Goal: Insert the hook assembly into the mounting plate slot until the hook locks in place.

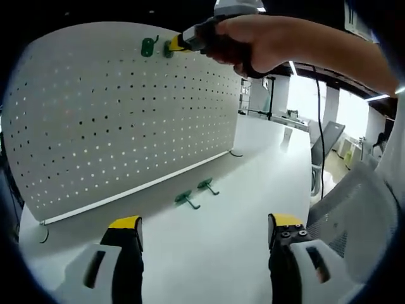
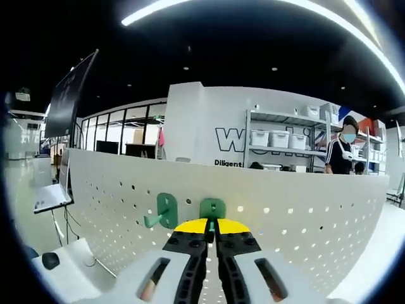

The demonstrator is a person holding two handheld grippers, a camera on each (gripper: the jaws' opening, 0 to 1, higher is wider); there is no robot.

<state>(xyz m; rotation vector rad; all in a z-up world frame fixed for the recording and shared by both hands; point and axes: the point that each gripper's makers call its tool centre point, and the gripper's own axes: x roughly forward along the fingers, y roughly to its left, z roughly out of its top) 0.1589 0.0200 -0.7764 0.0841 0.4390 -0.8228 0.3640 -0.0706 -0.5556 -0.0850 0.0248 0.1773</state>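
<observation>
Right gripper view: the right claw (image 2: 212, 229) sits low centre, jaws pinched together on a green hook (image 2: 212, 208), pressing it against the white pegboard (image 2: 304, 221) near its top edge.
Neighbour hook: a second green hook (image 2: 163, 212) is already mounted just left of the gripped one, its prong pointing lower left.
Left gripper view: the left claw (image 1: 205, 225) rises from the bottom edge, jaws spread wide and carrying nothing, above the white worktop (image 1: 253, 190).
Same action from afar: upper centre of the left gripper view, a hand (image 1: 266, 41) steers the right claw (image 1: 174, 44) onto the pegboard (image 1: 114, 114); the gripped hook (image 1: 169, 47) is mostly hidden by the claw tips, with the mounted hook (image 1: 148, 46) just beside it.
Spare hooks: two more green hooks (image 1: 187, 199) (image 1: 207, 185) lie on the worktop near the foot of the board, lower centre.
Progress: one hook looks seated; the gripped one is at the holes, but whether it has locked I cannot tell.
Left to do: probably push home, let go, check it holds.
Background: a person (image 2: 342, 149) stands by shelving (image 2: 278, 142) at right.
</observation>
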